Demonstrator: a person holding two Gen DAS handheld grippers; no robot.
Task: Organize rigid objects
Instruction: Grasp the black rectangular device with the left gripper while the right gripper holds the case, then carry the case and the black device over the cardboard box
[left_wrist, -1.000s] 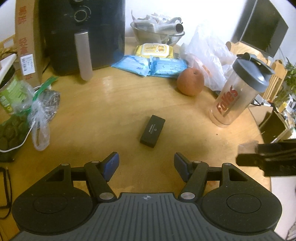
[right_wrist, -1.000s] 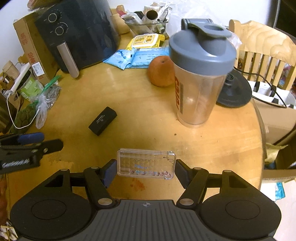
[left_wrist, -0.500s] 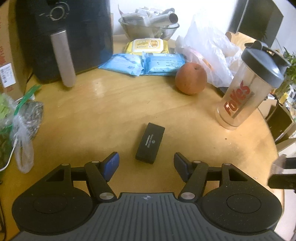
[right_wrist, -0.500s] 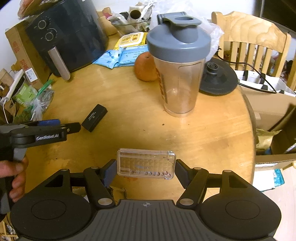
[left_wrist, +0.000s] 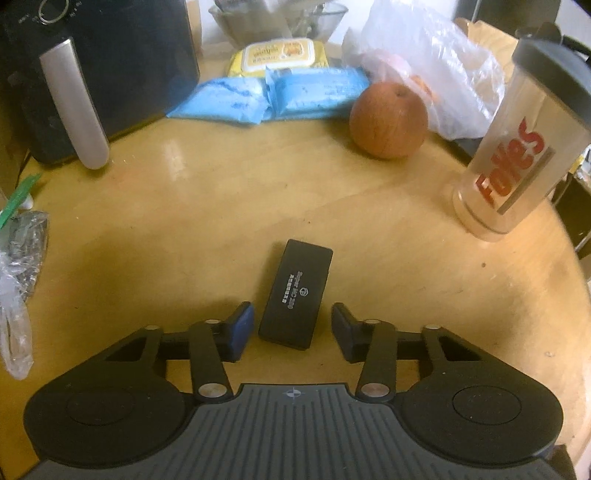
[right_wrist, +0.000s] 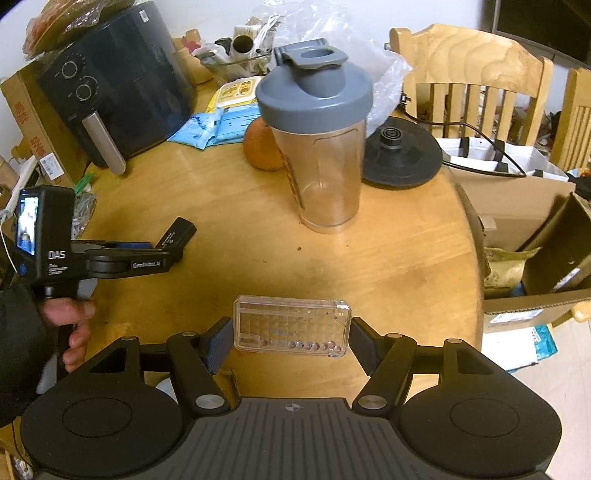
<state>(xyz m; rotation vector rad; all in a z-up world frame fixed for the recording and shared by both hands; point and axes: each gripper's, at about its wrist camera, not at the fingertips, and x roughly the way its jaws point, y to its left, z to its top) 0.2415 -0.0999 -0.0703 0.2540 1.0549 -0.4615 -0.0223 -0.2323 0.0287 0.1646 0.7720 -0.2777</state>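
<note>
The left hand-held gripper (left_wrist: 291, 328) is down at the tabletop (left_wrist: 207, 206) with the near end of a small black box (left_wrist: 295, 295) sitting between its fingers; its jaws have just been closing, yet a sliver of wood shows on either side of the box, so the pads do not seem to press on it and the box lies flat and unlifted. The right hand-held gripper (right_wrist: 291, 341) is clenched on a clear plastic case (right_wrist: 291, 325), gripped by its short ends and held level above the near edge of the tabletop, with a row of small beads or pills visible along its lower side. A bare hand (right_wrist: 72, 325) holds the handle of the left tool at the left of the right wrist view. Farther off stand a shaker bottle (right_wrist: 319, 147) with a grey lid, an orange (left_wrist: 388, 120) just left of it, blue wipe packs (left_wrist: 273, 98) and a black air fryer (right_wrist: 118, 85) at the far left. As for progress, I judge the tidying to be in its early-to-middle stretch: one rigid item is picked up but not yet set anywhere, the second is about to be gripped, and no clear gathering spot shows. What remains is finishing the squeeze, lifting, and placing both items together.
</note>
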